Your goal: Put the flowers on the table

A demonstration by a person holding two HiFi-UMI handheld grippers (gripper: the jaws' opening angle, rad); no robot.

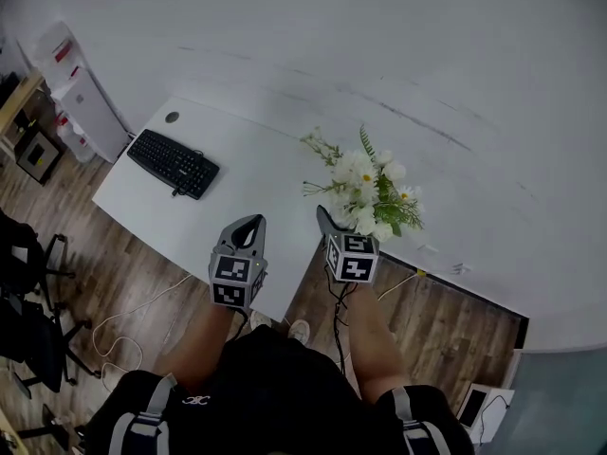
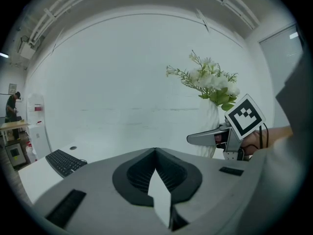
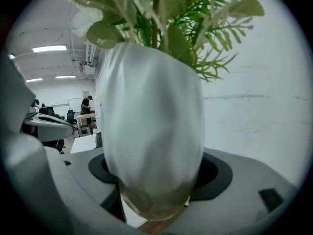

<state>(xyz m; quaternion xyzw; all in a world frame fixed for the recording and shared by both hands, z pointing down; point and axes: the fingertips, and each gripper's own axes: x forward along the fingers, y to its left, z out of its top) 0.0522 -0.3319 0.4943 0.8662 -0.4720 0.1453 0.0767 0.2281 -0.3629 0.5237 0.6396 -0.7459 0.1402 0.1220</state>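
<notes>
Nearest, the person's bare legs (image 1: 213, 344) are seen from above over a wooden floor (image 1: 427, 320). Just beyond them both grippers are held side by side at the near edge of the white table (image 1: 256, 173).

The left gripper (image 1: 253, 223) is held with its jaws pressed together, and nothing is caught between them. The right gripper (image 1: 336, 224) is seen with its jaws spread wide and clamped on the body of a white vase (image 3: 154, 131), one jaw on each side. The vase is held upright, and bare floorboards and a strip of table are seen under its base. White flowers (image 1: 370, 190) with green fern-like leaves are carried in the vase; they are seen above the table's near right corner, to the right of the left gripper.

Farther left on the table a black keyboard (image 1: 174, 163) is laid near the far left corner. A white wall (image 1: 398, 55) is seen behind the table, and a white water dispenser (image 1: 81, 93) is stood at the far left.
</notes>
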